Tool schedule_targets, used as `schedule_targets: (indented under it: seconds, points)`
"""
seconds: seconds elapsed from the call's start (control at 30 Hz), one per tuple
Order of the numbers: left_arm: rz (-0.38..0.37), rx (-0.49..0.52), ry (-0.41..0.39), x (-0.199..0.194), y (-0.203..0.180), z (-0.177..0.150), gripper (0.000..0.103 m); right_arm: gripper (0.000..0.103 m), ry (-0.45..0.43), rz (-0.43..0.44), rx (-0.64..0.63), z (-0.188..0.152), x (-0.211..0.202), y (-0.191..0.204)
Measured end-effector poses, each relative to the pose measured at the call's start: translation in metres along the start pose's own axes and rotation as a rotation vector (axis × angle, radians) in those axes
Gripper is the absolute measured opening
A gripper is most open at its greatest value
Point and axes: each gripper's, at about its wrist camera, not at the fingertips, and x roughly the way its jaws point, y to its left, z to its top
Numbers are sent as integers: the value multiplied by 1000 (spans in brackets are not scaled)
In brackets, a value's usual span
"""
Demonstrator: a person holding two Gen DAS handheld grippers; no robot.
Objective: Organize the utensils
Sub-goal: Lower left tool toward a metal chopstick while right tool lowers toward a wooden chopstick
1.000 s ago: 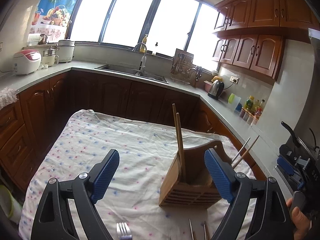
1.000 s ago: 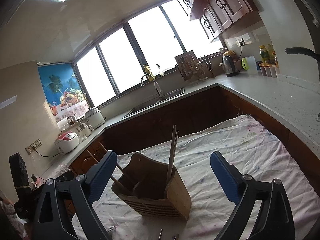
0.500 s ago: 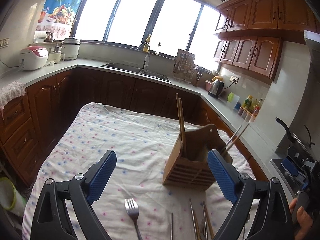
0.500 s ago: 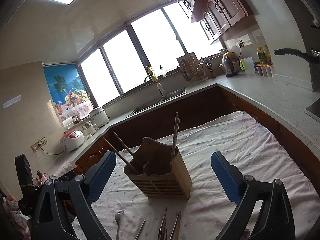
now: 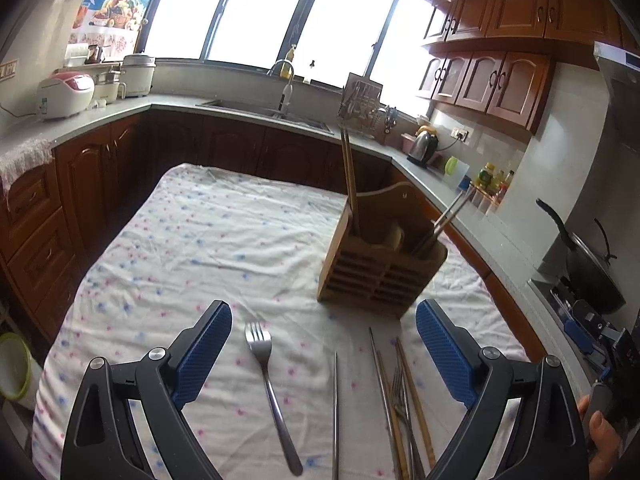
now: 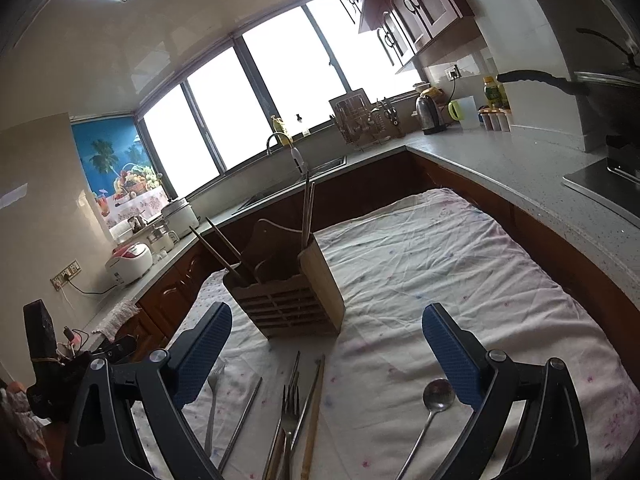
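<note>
A wooden utensil holder [image 5: 382, 264] stands on the cloth-covered table and shows in the right wrist view [image 6: 288, 300] too. Chopsticks [image 5: 349, 184] stand in it, with a metal pair [image 5: 446, 220] leaning right. A steel fork [image 5: 270, 388] lies in front of it, beside a single metal chopstick [image 5: 335, 412] and a pile of chopsticks with another fork [image 5: 404, 408]. A spoon [image 6: 430, 416] lies at the right. My left gripper [image 5: 324, 348] is open and empty above the fork. My right gripper [image 6: 326, 350] is open and empty above the pile [image 6: 298, 412].
The table wears a white spotted cloth [image 5: 200, 248]. Dark wooden cabinets and a grey counter [image 5: 168, 100] with a sink [image 5: 276, 114] ring it. A rice cooker [image 5: 64, 94] stands on the left, a kettle [image 5: 424, 146] and a stove with a pan [image 5: 592, 264] on the right.
Both grippers have pulled back from the holder and tilted down. The loose fork, chopsticks and spoon have come into view in front of them. Both stay open.
</note>
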Motion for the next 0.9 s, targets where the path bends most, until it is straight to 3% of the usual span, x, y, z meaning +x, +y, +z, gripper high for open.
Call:
schedule_targets:
  seconds: [0.9]
  points:
    - [60, 18, 133, 27, -8, -36, 94, 97, 165, -3, -56, -51, 39, 8]
